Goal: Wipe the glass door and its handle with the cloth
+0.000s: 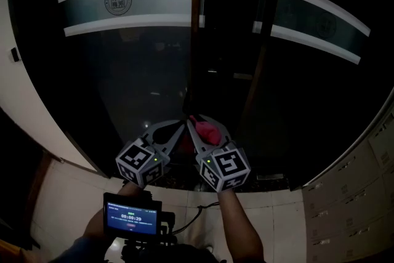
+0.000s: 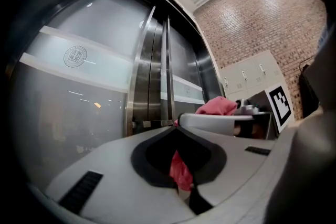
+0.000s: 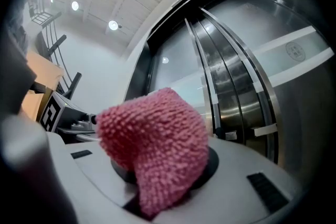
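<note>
Since your right gripper (image 1: 203,132) grips the pink cloth (image 3: 157,144) bunched forward, it looks set to wipe near the glass door's (image 1: 123,77) bottom edge, beside the handle (image 1: 196,28). Your left gripper (image 2: 176,126) idles alongside, tips together, a red scrap (image 2: 181,170) behind them.

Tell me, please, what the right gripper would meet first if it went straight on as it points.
Probably the glass door, near its steel frame; the pink cloth held in the right gripper would touch first. Depth is unclear.
</note>
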Motion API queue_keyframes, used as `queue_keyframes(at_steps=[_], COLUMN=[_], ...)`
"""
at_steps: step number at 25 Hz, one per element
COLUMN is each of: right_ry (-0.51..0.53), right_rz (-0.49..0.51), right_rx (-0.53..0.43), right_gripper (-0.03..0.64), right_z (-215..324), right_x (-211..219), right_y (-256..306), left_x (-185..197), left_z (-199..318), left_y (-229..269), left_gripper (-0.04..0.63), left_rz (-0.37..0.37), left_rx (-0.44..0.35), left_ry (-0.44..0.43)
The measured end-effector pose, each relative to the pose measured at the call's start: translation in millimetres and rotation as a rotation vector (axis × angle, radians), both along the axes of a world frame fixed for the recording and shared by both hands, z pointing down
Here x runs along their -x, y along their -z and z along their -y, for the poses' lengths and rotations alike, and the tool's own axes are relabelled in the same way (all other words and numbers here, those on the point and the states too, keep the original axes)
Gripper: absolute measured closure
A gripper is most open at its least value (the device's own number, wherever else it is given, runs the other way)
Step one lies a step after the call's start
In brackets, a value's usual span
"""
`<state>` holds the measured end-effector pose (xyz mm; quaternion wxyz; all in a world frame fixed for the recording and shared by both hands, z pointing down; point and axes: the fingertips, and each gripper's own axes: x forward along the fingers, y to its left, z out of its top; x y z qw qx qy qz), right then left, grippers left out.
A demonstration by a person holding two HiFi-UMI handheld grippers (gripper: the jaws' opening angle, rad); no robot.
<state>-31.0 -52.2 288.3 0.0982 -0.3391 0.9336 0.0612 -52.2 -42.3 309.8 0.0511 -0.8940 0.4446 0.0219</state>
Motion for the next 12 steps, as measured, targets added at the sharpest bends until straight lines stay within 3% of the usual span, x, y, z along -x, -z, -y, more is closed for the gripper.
queue_keyframes(at_steps=[6,12], right_ry=[-0.017,-0.032], right_rz=[-0.034,-0.070], right_rx=[-0.018,-0.089], right_gripper=[0.537,0.537], right_z=[34,107], right_x=[23,27], right_y=[10,42], left_x=[37,61], left_z=[14,53], left_y=[-5,-13], left_gripper=[0.584,0.584], left_rz=[0.005,0.001], left_rx=[-0.009,0.007], left_ry=[0.015,0.053])
